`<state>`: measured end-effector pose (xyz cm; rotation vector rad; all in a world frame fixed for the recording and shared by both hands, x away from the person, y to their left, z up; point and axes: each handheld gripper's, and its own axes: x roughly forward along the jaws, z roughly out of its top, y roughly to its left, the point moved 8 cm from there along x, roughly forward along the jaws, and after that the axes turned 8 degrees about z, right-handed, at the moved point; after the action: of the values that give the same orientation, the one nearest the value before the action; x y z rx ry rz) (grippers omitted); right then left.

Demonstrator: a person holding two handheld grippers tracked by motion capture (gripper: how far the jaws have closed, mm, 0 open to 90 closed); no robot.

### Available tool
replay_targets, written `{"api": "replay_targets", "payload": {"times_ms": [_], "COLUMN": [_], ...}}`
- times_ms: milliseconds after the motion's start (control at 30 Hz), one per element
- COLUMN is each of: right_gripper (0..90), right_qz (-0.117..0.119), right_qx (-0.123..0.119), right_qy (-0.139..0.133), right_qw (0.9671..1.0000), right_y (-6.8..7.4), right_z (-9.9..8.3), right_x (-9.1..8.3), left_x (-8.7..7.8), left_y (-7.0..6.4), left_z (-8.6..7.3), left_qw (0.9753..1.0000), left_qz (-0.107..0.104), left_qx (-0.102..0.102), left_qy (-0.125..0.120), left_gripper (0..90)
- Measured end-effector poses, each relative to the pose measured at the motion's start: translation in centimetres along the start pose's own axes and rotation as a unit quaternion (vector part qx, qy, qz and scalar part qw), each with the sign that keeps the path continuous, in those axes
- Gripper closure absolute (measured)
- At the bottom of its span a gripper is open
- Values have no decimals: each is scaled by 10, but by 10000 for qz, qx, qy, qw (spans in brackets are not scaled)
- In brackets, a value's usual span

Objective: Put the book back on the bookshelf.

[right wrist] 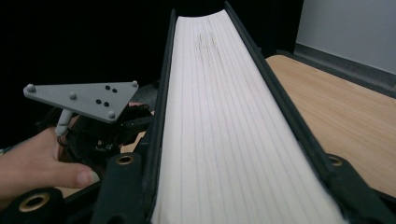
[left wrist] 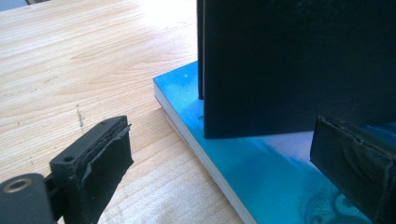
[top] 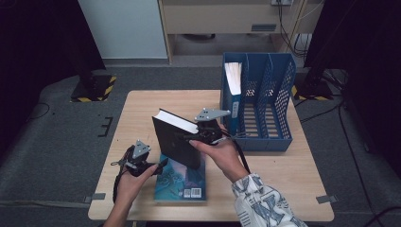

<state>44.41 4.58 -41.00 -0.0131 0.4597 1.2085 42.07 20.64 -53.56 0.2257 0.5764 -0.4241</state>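
1. We are gripping the black book [top: 177,142] with our right gripper [top: 201,134]; its jaws are clamping the two covers from outside, one on each side of the white page block, as the right gripper view shows [right wrist: 243,140].
2. The black book is standing tilted, its lower corner resting on the blue book [top: 182,182], which is lying flat on the wooden table [top: 283,179].
3. In the left gripper view the black book [left wrist: 299,65] is rising from the blue book's cover [left wrist: 261,172], touching it near the corner farthest from the camera.
4. We are holding our left gripper [top: 158,168] just to the left of the blue book, low over the table, with its jaws spread wide and gripping nothing.
5. In the left gripper view one jaw is sitting over bare wood beside the blue book's edge, and the other is hanging over the blue cover, just in front of the black book; whether either is touching anything we cannot tell.
6. The blue file rack [top: 265,94] is standing to the right of the black book, at the far right part of the table; a blue binder [top: 232,94] with white pages is standing upright in its leftmost compartment.
7. In the right gripper view the left gripper's grey plate [right wrist: 81,100] is showing to the left of the black book.
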Motion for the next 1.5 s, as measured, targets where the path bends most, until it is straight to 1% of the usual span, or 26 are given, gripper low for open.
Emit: {"api": "replay_targets", "payload": {"times_ms": [100,233,333,433,700,733,833,967,1067,1133,1200,1267,1367,1433,1500], "right_gripper": [511,520,524,526,528,528,528,528,528,528,528,528,529,528,528], "right_qz": [-48,-73,-92,-121,-177,-197,-236,-268,-294,-312,-338,-347,-363,-386,-407], "right_qx": [186,334,346,327,450,482,484,543,562,557,543,537,556,566,565], "right_qy": [-52,-80,-48,-26,-24,-34,-37,-124,-187,-195,-198,-216,-221,-224,-214], "right_qw": [9998,9994,9993,9994,9988,9986,9985,9981,9978,9978,9978,9977,9976,9974,9973], "right_y": [-2,-4,-4,-4,-8,-8,-10,-11,-11,-11,-10,-10,-11,-11,-12], "right_z": [3,6,7,8,7,7,6,7,8,9,9,9,8,7,5], "right_x": [-3,-8,-14,-19,-38,-40,-48,-62,-73,-80,-86,-93,-102,-108,-112], "left_x": [0,0,0,0,0,0,0,-1,-1,-1,0,2,4,5,6], "left_y": [1,2,3,4,8,10,16,29,40,44,46,47,51,54,57], "left_z": [0,-1,-1,-1,-3,-3,-5,-8,-13,-14,-15,-18,-21,-23,-25], "left_qw": [10000,10000,10000,10000,9999,9999,9997,9989,9979,9975,9973,9974,9968,9969,9964], "left_qz": [7,10,19,26,51,65,106,208,291,289,299,318,369,380,411], "left_qx": [-23,-34,-36,-81,-131,-131,-219,-412,-559,-630,-647,-597,-638,-588,-626], "left_qy": [-1,4,14,8,36,46,50,71,137,137,147,237,314,351,392], "left_gripper": [49,49,49,49,49,49,49,49,50,54,54,54,54,54,54]}}
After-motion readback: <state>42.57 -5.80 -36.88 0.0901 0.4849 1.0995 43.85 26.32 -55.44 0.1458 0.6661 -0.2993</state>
